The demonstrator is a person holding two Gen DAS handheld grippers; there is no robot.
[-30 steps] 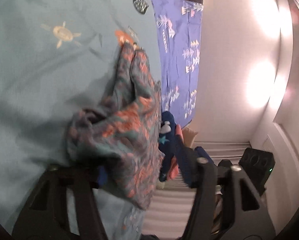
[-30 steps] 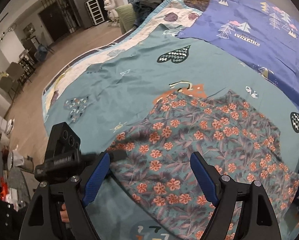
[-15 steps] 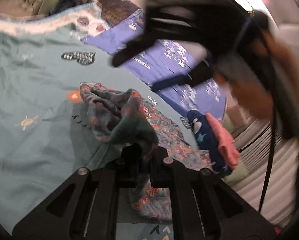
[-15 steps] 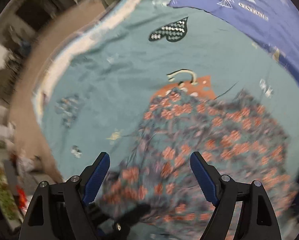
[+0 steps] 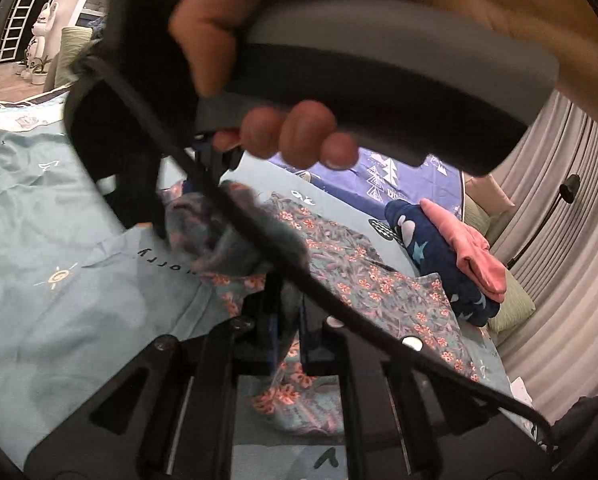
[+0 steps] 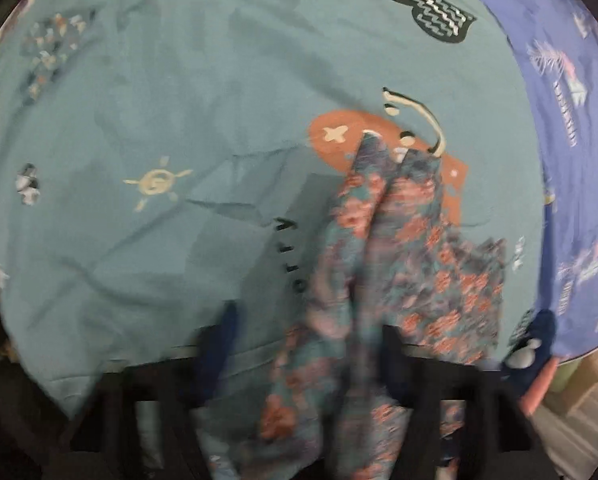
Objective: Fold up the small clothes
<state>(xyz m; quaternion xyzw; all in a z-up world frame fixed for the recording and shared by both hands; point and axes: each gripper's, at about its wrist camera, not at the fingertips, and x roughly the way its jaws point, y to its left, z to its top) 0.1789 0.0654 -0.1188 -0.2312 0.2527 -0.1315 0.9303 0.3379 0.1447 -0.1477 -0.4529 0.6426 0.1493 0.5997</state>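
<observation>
Two grippers are working one teal floral cotton garment (image 5: pixel 363 280) on the teal printed bedsheet (image 5: pixel 79 288): left gripper (image 5: pixel 287 328) jaws clamped on it, right gripper (image 6: pixel 299 344) jaws standing apart.

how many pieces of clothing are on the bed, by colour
Floral teal and orange garment: 1
Navy garment with stars: 1
Pink garment: 1
Total: 3

The navy and pink ones are stacked at the bed's edge; the left gripper is shut on the floral one.
</observation>
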